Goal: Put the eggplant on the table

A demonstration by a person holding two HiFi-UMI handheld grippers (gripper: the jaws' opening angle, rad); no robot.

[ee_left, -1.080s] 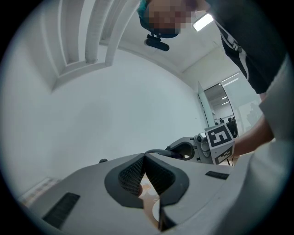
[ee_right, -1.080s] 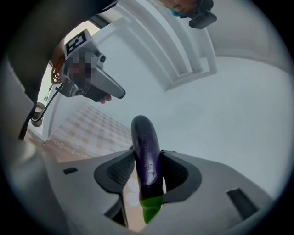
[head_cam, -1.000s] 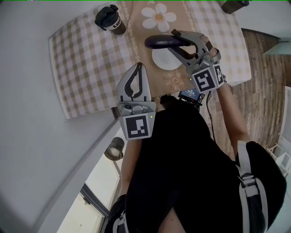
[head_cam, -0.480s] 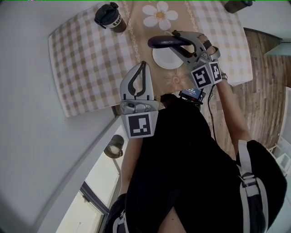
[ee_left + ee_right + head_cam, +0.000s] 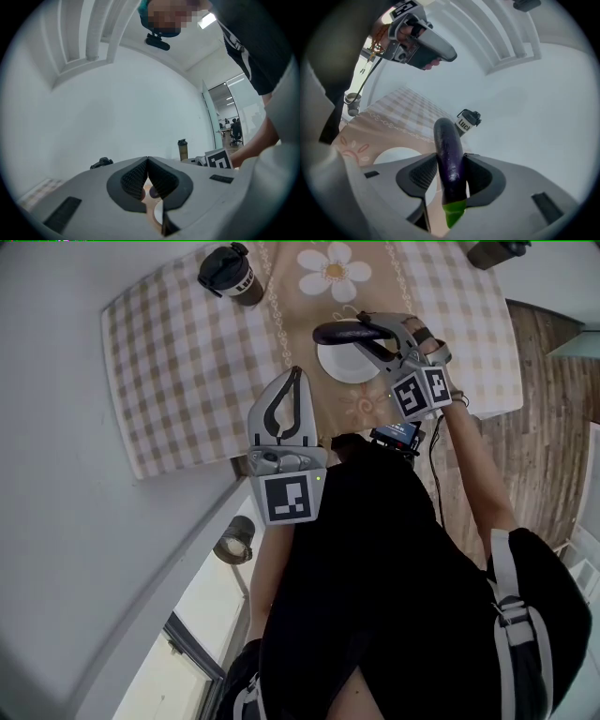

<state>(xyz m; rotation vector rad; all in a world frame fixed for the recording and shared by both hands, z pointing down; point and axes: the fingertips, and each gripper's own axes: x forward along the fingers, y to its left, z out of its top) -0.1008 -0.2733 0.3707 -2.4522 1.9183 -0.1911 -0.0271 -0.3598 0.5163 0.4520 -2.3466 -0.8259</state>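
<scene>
A dark purple eggplant (image 5: 339, 332) with a green stem end (image 5: 453, 213) is clamped crosswise between the pads of my right gripper (image 5: 362, 331), which is shut on it. It hangs over the white plate (image 5: 339, 365) on the brown runner of the checked tablecloth (image 5: 178, 362). In the right gripper view the eggplant (image 5: 449, 157) points up and away between the two pads. My left gripper (image 5: 295, 374) is shut and holds nothing, near the table's front edge. Its pads (image 5: 136, 178) meet at the tips in the left gripper view.
A black-lidded coffee cup (image 5: 230, 276) stands at the table's far left, also in the right gripper view as the cup (image 5: 467, 121). A dark object (image 5: 487, 251) sits at the far right corner. A tall bottle (image 5: 183, 149) stands farther off. Wooden floor (image 5: 544, 409) lies right of the table.
My right gripper has sunk toward the plate with the eggplant, shifting slightly right in the head view. The left gripper has stayed put.
</scene>
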